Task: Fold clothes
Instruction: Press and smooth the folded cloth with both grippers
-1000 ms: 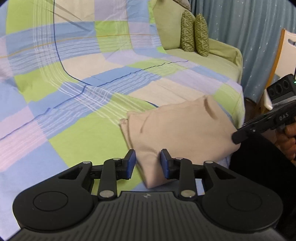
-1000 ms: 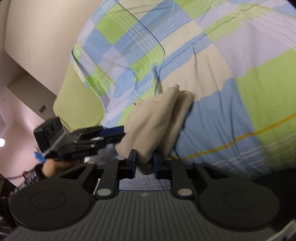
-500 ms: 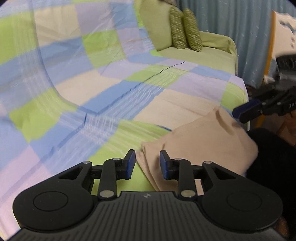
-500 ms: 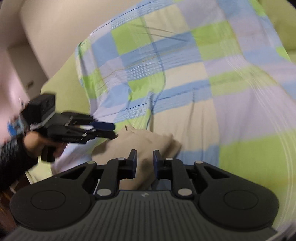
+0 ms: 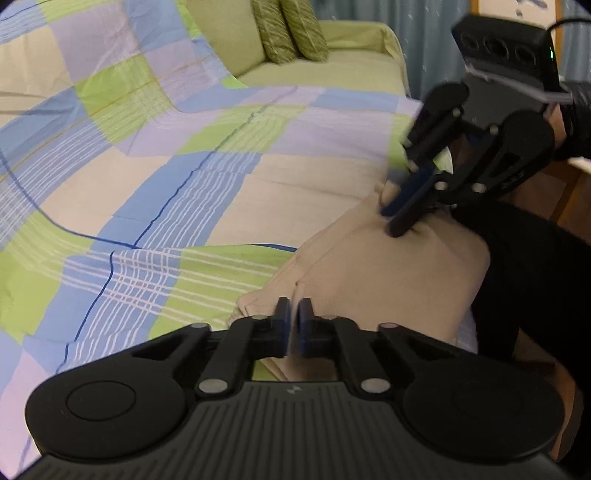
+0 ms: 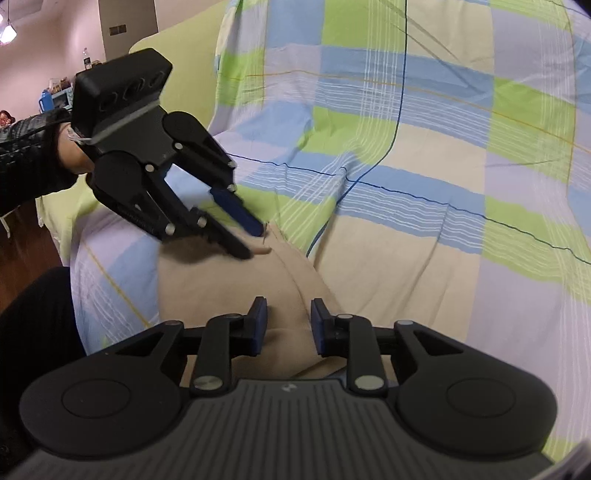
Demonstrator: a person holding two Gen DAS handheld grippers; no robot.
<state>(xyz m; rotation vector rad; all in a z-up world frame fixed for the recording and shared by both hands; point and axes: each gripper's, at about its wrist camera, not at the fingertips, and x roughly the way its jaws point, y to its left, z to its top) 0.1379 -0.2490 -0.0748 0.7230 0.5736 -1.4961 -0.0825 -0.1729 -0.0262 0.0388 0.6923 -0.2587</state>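
Observation:
A folded beige garment (image 5: 373, 273) lies on a checked sheet over a sofa; it also shows in the right wrist view (image 6: 236, 284). My left gripper (image 5: 294, 319) is shut at the garment's near corner, with cloth edge between its pads. In the right wrist view the left gripper (image 6: 255, 240) looks slightly parted and blurred at the far corner. My right gripper (image 6: 289, 325) is open, its pads astride a ridge of the garment. In the left wrist view the right gripper (image 5: 397, 218) touches the garment's far edge.
The checked blue, green and lilac sheet (image 5: 184, 177) covers the sofa seat and back. Two green patterned cushions (image 5: 291, 33) stand at the far sofa end. A blue curtain (image 5: 432, 44) hangs behind. My dark-clothed leg (image 5: 535, 280) is right of the garment.
My left gripper has closed from open onto the garment's near corner. My right gripper has opened from shut and dropped onto the garment's far edge. Both views have swung.

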